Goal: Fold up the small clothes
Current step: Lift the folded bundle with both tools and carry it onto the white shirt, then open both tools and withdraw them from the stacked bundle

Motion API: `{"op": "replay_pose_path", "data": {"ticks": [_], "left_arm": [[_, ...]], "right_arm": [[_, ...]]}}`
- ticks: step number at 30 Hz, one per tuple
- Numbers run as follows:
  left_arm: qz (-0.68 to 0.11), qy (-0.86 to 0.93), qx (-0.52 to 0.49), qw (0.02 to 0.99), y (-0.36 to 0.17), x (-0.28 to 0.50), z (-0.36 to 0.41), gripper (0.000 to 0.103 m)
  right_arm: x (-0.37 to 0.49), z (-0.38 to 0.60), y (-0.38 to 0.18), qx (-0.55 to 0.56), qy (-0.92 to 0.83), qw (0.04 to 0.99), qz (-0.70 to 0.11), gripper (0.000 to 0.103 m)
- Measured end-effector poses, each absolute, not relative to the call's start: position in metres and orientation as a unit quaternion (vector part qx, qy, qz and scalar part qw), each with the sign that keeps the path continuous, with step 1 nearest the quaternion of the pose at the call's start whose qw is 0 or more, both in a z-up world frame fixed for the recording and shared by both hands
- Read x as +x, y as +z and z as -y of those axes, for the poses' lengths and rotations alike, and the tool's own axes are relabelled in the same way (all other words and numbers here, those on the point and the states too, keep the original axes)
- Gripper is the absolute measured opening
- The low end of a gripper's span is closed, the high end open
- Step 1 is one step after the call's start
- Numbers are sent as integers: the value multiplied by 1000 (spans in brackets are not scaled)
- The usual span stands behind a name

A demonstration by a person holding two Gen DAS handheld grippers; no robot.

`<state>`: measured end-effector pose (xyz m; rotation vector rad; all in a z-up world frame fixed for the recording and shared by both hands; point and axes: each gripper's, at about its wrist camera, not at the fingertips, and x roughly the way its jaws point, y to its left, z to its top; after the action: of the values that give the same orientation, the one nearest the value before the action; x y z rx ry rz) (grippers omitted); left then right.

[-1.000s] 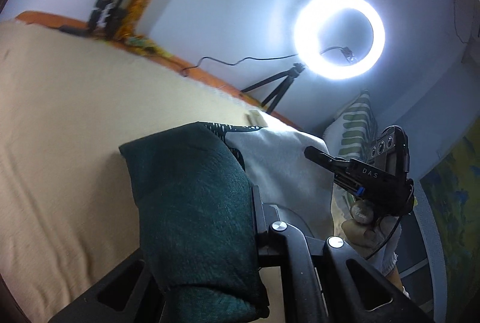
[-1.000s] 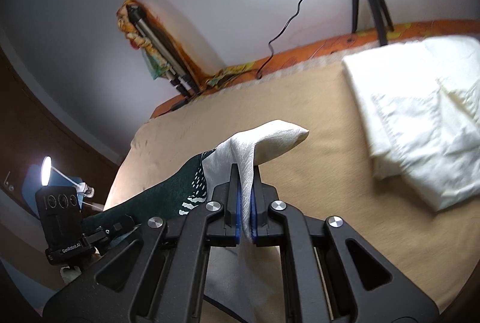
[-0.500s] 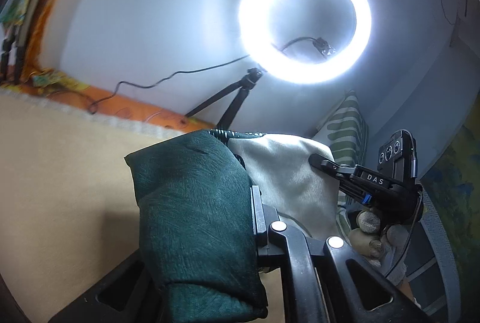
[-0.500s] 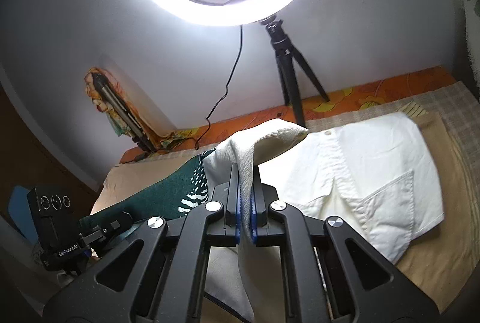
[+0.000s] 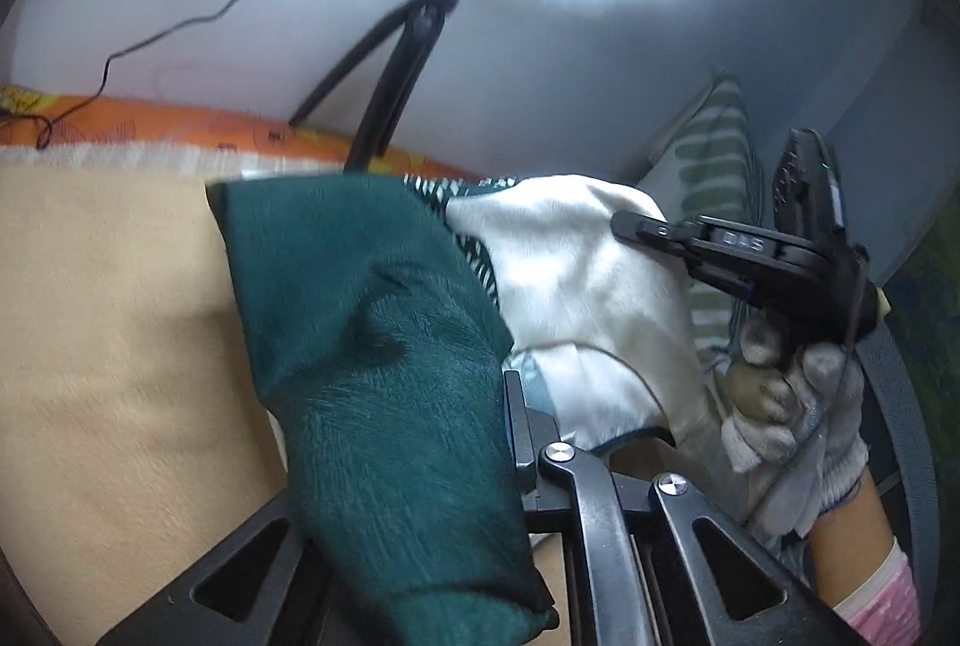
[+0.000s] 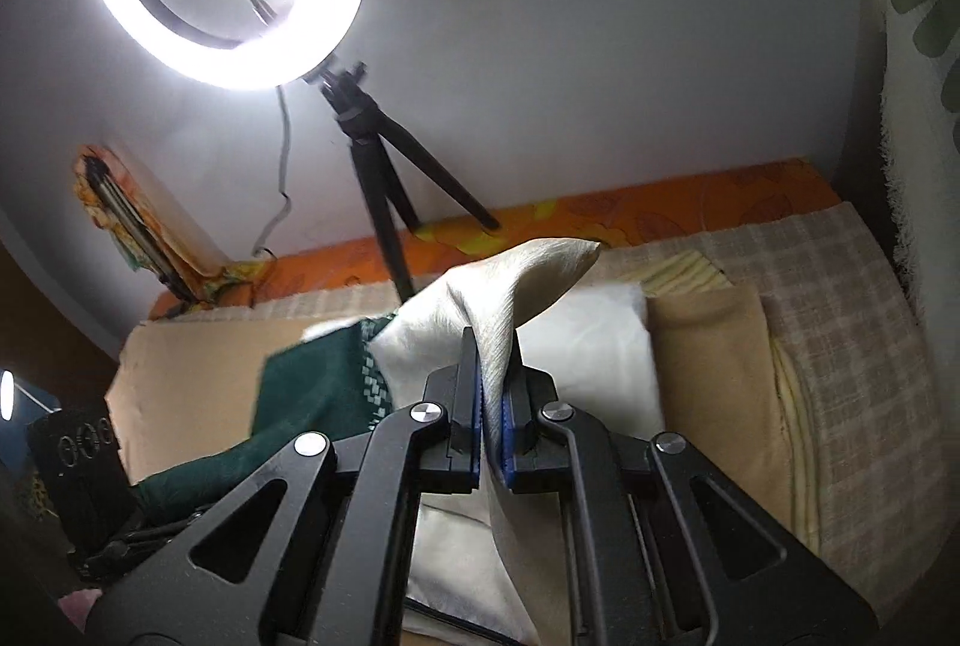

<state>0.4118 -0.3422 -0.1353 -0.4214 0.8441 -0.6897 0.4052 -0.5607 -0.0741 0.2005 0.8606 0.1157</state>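
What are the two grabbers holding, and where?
One garment: the left gripper pinches its dark green part, the right gripper its cream part.

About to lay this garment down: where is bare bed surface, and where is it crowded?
Bare tan sheet lies left of the green garment, up to the orange edge. Right side is crowded: white folded shirt, stacked blankets, and tripod at the back.
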Motion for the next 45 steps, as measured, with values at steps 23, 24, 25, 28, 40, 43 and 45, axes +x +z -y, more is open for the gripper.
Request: {"op": "replay_pose_path", "data": {"ticks": [23, 24, 25, 28, 40, 43, 45], "left_arm": [[-366, -271, -113, 883, -96, 327, 255, 66], [-363, -269, -112, 885, -93, 322, 246, 66], [-360, -266, -111, 887, -90, 317, 239, 66], [-355, -251, -109, 894, -85, 306, 213, 66], [-353, -214, -115, 903, -67, 270, 139, 72], [-347, -215, -112, 906, -59, 259, 129, 78], [-345, -215, -107, 907, -54, 250, 124, 84]], "right_arm": [[375, 452, -91, 24, 126, 910, -395, 37], [376, 439, -100, 11, 133, 903, -408, 37], [378, 428, -108, -2, 135, 899, -416, 37], [399, 410, -137, -12, 90, 894, -439, 37], [383, 403, -117, 59, 42, 909, -410, 39], [363, 399, -96, 60, 38, 916, -395, 41], [345, 395, -82, 63, 34, 919, -387, 41]]}}
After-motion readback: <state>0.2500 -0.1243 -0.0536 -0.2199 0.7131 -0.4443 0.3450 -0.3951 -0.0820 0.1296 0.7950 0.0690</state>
